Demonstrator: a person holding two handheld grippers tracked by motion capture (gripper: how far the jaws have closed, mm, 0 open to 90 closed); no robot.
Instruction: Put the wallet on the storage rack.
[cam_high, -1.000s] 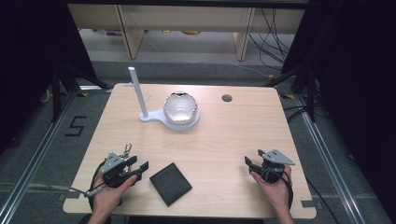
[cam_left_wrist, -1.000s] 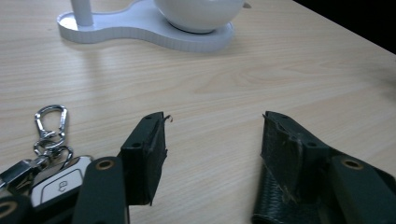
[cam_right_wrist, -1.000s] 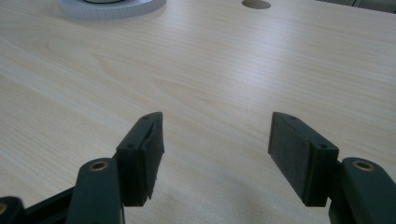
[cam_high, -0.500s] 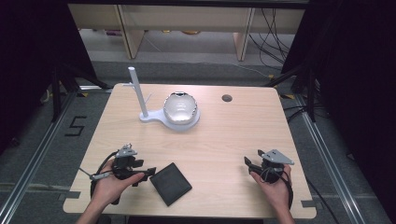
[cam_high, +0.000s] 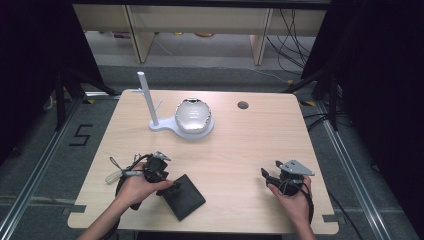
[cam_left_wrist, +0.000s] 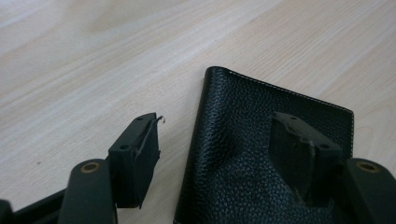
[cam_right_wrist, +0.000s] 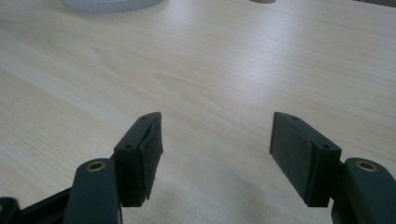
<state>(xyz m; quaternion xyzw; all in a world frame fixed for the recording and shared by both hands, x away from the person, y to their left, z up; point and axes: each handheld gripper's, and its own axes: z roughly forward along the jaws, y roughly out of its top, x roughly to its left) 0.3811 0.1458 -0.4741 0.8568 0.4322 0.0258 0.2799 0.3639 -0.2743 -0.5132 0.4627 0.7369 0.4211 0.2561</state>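
Fingers (cam_left_wrist: 299, 144) apart over black wallet (cam_left_wrist: 233, 154)

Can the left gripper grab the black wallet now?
Probably yes. The left gripper is open, its jaws astride the edge of the wallet, which lies flat on the table with nothing in between.

My bench is a light wood-grain table (cam_high: 240, 150) with a round cable hole (cam_high: 243, 105) far right. On it: black pebbled-leather wallet (cam_high: 185, 196) lying flat near left, white stand with upright post (cam_high: 150, 107) far centre-left, shiny silver dome (cam_high: 193, 115) on its base.
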